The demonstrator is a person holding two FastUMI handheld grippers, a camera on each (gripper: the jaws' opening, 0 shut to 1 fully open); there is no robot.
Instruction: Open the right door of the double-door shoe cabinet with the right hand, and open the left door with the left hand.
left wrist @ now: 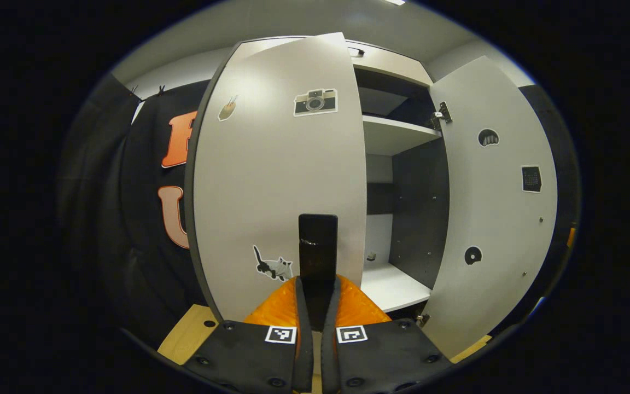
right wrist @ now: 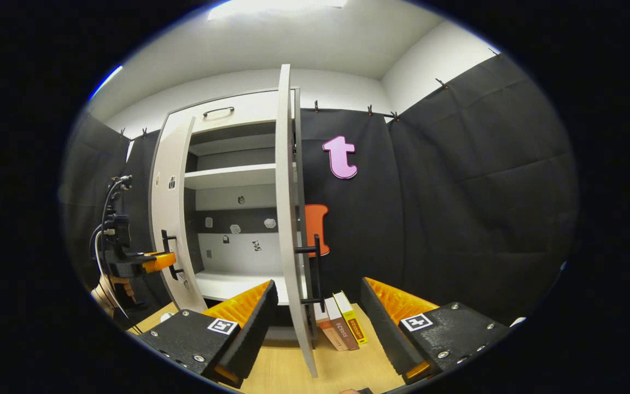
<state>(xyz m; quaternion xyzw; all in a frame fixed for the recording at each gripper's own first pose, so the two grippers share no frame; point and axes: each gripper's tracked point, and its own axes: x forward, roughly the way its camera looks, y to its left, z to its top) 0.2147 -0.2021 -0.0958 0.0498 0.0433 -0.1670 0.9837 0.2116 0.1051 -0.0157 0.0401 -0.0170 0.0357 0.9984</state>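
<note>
We see three books [right wrist: 341, 323] on the wooden floor [right wrist: 348, 366], leaning against the black cloth wall [right wrist: 457, 191] just beside the cabinet. Clips [right wrist: 369, 109] pin the cloth along its top edge, under a white wall [right wrist: 320, 82] and ceiling [right wrist: 293, 38]. A ceiling light [right wrist: 276, 6] glows above.

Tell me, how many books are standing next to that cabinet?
3. The books lean side by side on the wooden floor, just right of the open right door, against the black cloth. From left: white, brown, yellow. More could hide behind the door.
</note>
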